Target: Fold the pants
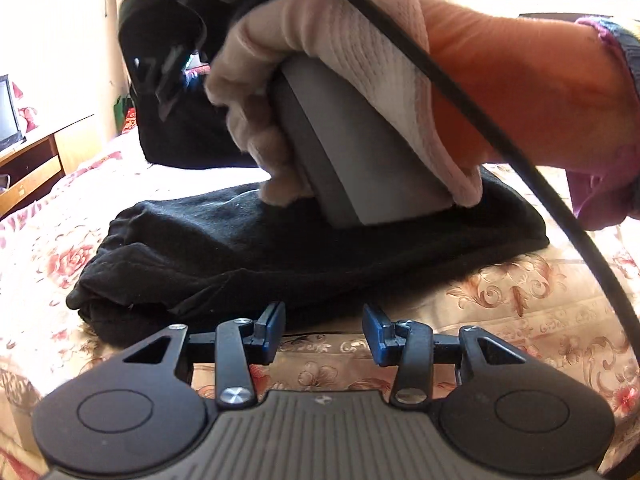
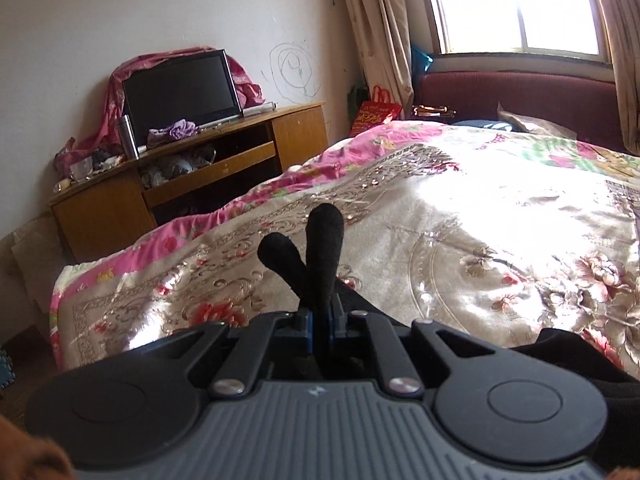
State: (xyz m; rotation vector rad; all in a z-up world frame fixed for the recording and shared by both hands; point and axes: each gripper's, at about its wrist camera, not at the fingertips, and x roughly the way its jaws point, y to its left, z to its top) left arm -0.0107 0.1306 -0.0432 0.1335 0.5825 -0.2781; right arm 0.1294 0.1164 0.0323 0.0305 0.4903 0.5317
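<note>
Nearest to me, my left gripper (image 1: 323, 330) hangs with its blue pads spread apart and nothing between them, just short of the near edge of the black pants (image 1: 280, 256). The pants lie folded in a thick bundle on the floral bedspread (image 1: 520, 300), running across the bed. Past them a gloved hand (image 1: 320, 80) holds the grey body of my right gripper above the bundle, a black cable (image 1: 480, 120) trailing across it.

On my right wrist view, the right gripper (image 2: 320, 324) has its pads pressed together on a fold of the black pants (image 2: 320, 256), which pokes up in two rounded loops. Beyond, the bedspread (image 2: 460, 220) stretches to a dark red headboard (image 2: 520, 96) under a window (image 2: 520, 4). Off the bed's left edge stands a wooden cabinet (image 2: 296, 128) carrying a dark screen (image 2: 180, 92).
</note>
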